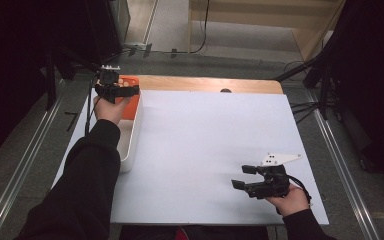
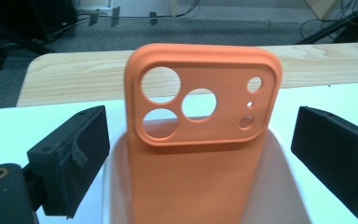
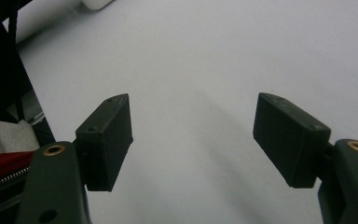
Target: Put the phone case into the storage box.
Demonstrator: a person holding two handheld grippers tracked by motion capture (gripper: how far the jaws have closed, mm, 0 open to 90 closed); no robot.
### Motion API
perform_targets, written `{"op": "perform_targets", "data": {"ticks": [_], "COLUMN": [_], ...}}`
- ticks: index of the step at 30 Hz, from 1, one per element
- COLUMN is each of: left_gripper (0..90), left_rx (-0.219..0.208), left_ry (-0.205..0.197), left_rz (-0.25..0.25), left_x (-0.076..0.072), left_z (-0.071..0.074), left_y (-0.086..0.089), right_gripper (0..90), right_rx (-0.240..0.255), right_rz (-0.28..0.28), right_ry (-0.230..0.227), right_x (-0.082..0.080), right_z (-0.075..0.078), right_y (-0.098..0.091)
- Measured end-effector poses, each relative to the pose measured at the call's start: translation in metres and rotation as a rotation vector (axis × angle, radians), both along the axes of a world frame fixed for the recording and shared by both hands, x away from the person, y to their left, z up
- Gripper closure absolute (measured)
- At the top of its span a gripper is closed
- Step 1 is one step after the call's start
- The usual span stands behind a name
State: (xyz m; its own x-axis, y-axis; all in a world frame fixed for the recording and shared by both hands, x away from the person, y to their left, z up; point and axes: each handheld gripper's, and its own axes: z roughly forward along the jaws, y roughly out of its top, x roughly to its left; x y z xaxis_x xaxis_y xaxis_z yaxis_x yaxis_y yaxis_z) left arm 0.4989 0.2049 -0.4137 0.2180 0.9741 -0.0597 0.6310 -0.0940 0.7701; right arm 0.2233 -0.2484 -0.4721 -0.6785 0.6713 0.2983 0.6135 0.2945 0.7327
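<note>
1. Left hand-held gripper (image 2: 200, 154) open wide, jaws clear of orange case (image 2: 200, 121) on both sides.
2. Case leaning upright in white bin (image 1: 131, 135), at bench (image 1: 205, 150) left edge, far end.
3. Right hand-held gripper (image 1: 244, 177) open, empty, near front right corner.
4. Broad bare sheet between the two.

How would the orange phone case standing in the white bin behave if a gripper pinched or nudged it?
The orange phone case is a thin open shell with large camera cutouts, so it is probably light and somewhat bendy. It leans upright in the white bin, so a nudge would likely tip it. Its matte surface should grip fairly well.
</note>
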Motion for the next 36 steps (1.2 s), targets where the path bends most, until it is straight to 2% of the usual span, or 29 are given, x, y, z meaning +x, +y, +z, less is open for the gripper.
{"op": "perform_targets", "data": {"ticks": [3, 10, 15, 22, 27, 31, 36], "left_gripper": [4.5, 4.6, 5.5, 5.5, 5.5, 5.5, 5.5], "left_rx": [0.002, -0.046, -0.103, -0.11, -0.132, -0.125, -0.153], "left_ry": [-0.003, 0.009, 0.069, 0.067, 0.088, 0.096, 0.104], "left_rz": [0.011, -0.02, -0.054, -0.083, -0.124, -0.138, -0.177], "left_x": [-0.003, -0.011, -0.015, -0.024, -0.028, -0.031, -0.034], "left_z": [0.004, 0.015, 0.02, 0.029, 0.032, 0.034, 0.037], "left_y": [0.003, 0.009, 0.014, 0.016, 0.015, 0.014, 0.012], "right_gripper": [27.2, 27.2, 27.2, 27.2, 27.2, 27.2, 27.2], "right_rx": [-0.003, -0.005, -0.005, -0.007, -0.008, -0.01, -0.01], "right_rz": [-0.001, -0.002, 0.001, 0.01, 0.008, 0.009, 0.008], "right_ry": [0.003, 0.007, 0.008, 0.01, 0.007, 0.01, 0.009], "right_x": [0.0, 0.0, 0.001, 0.002, 0.002, 0.001, 0.001], "right_z": [0.0, 0.0, -0.001, -0.001, -0.001, -0.001, -0.001], "right_y": [0.0, -0.001, 0.001, 0.002, 0.002, 0.002, 0.002]}}
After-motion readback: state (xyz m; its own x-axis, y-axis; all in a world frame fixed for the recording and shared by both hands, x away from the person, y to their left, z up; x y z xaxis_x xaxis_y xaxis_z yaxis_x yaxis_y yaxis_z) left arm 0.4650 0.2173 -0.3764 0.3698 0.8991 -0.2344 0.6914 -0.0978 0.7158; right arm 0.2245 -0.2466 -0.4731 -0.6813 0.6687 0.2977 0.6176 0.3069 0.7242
